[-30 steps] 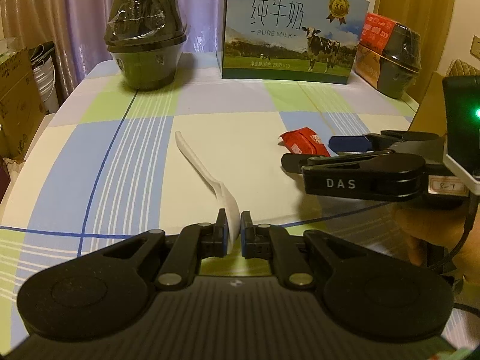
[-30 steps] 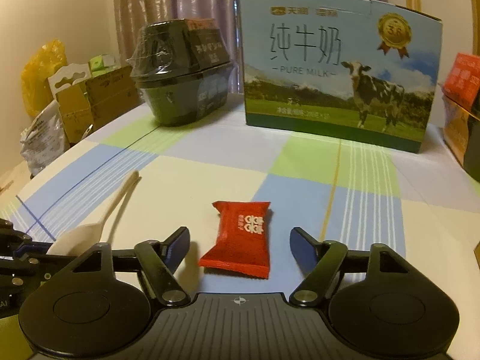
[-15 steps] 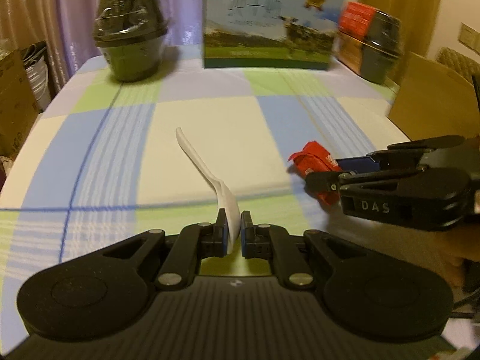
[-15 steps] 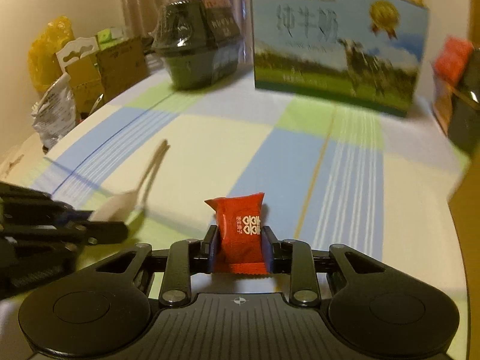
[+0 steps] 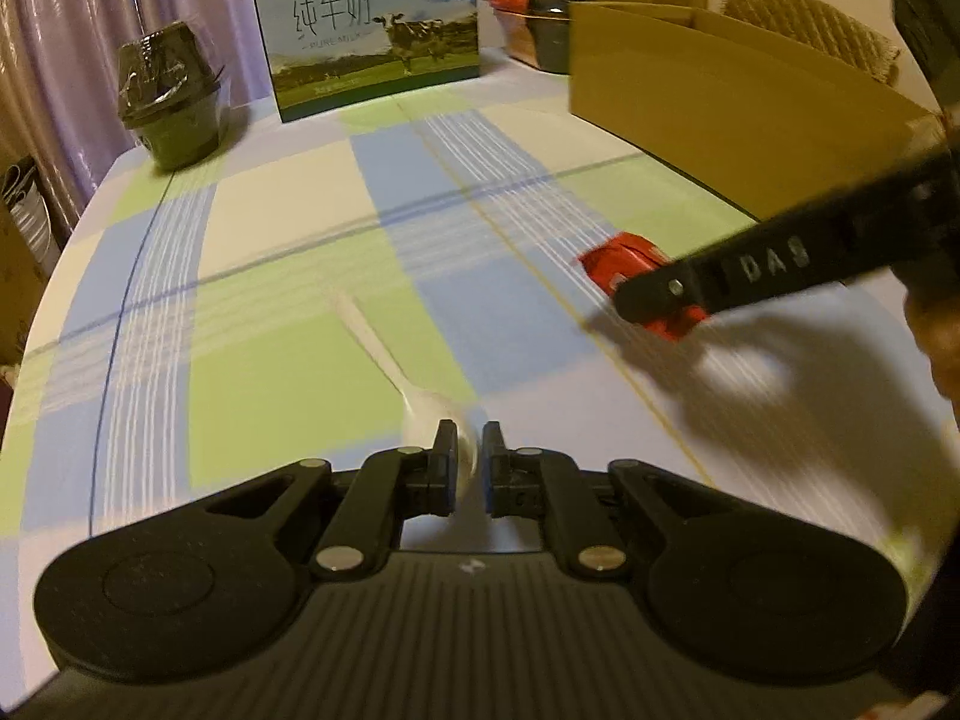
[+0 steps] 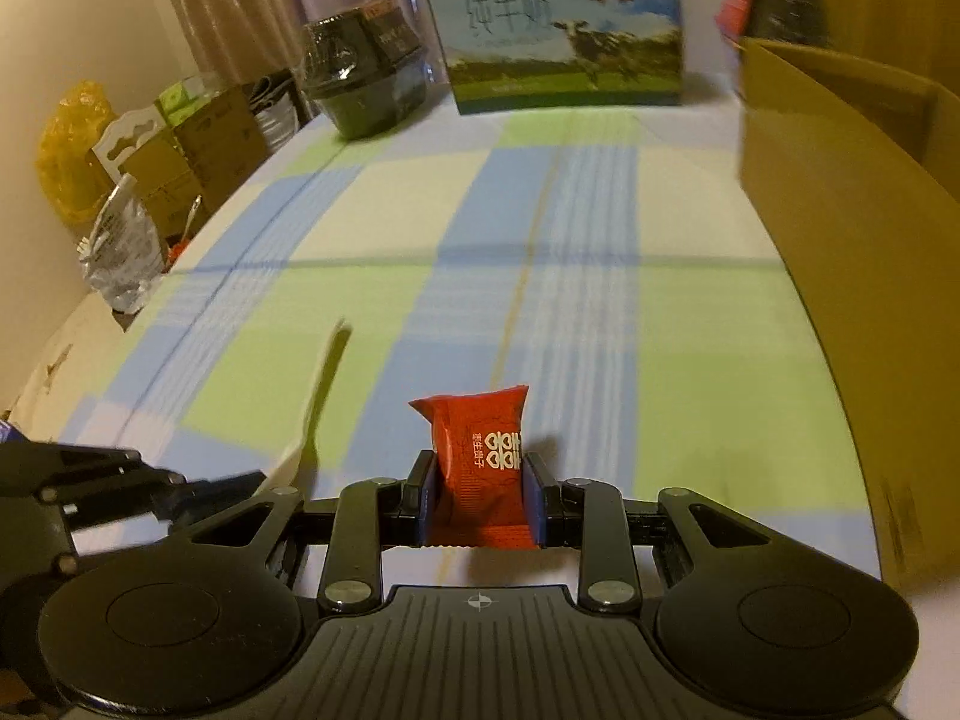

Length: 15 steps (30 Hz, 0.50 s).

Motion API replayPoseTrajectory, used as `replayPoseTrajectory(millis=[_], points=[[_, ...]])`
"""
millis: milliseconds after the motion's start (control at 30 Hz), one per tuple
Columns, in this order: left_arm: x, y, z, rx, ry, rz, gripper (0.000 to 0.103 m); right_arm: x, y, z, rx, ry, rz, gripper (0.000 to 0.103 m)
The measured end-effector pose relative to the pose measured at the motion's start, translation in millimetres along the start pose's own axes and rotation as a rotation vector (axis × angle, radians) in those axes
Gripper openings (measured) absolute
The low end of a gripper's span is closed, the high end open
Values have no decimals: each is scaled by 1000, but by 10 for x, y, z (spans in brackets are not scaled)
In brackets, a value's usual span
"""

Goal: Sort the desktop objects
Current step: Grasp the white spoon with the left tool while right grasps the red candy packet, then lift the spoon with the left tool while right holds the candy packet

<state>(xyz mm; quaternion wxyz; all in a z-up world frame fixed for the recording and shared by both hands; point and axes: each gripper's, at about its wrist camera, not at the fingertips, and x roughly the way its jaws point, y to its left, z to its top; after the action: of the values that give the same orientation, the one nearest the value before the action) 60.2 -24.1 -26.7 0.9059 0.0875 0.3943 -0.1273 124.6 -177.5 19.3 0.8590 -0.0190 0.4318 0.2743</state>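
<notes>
A table under a checked cloth (image 5: 288, 252) of blue, green and cream squares fills the middle of both views. At the right edge of each frame stands an open cardboard box (image 5: 738, 102), its brown wall running from the upper right toward the lower right in the right wrist view (image 6: 840, 192). At the top centre sits a blue-and-green milk carton case (image 5: 372, 30) printed with a cow, and left of it, in the upper left, a dark shrink-wrapped bowl (image 5: 174, 102). A second dark bowl with a red label (image 5: 540, 12) shows at the top right, behind the box. In the right wrist view a pile of bags and small cartons (image 6: 120, 180) lines the left edge, beside the table.

The left gripper (image 5: 467, 468) fills the bottom of its own frame, its jaws drawn narrow onto the bowl end of a white plastic spoon (image 5: 384, 354), whose handle slants up and to the left above the cloth. The right gripper (image 6: 478, 492) sits at the bottom centre of its frame, jaws closed partway on a red candy packet (image 6: 480, 456) that stands upright between the pads, white characters facing the camera. In the left wrist view the same packet (image 5: 630, 255) appears at mid right, half hidden behind the right gripper's dark finger.
</notes>
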Motion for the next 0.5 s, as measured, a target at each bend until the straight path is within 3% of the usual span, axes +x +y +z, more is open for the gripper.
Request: replayPoseTrajectory(millis=[100,233,300,367,500], points=[[-108,-69,-120,-39,-8,23,33,-97,25,-215,-5,-10,-12,27],[-179,-56,-163,-124,-42,56,50,-165,24,-364,-9,-48,-31,28],[-187,-41,-155,-146,-54,77,57,-169,32,-404,-13,-47,-33,33],[-164,-7,-148,-158,-57,91,57,-182,46,-442,-26,-57,-45,55],[-121,100,-170,-190,-54,95,57,-223,23,-520,-15,-86,-64,59]])
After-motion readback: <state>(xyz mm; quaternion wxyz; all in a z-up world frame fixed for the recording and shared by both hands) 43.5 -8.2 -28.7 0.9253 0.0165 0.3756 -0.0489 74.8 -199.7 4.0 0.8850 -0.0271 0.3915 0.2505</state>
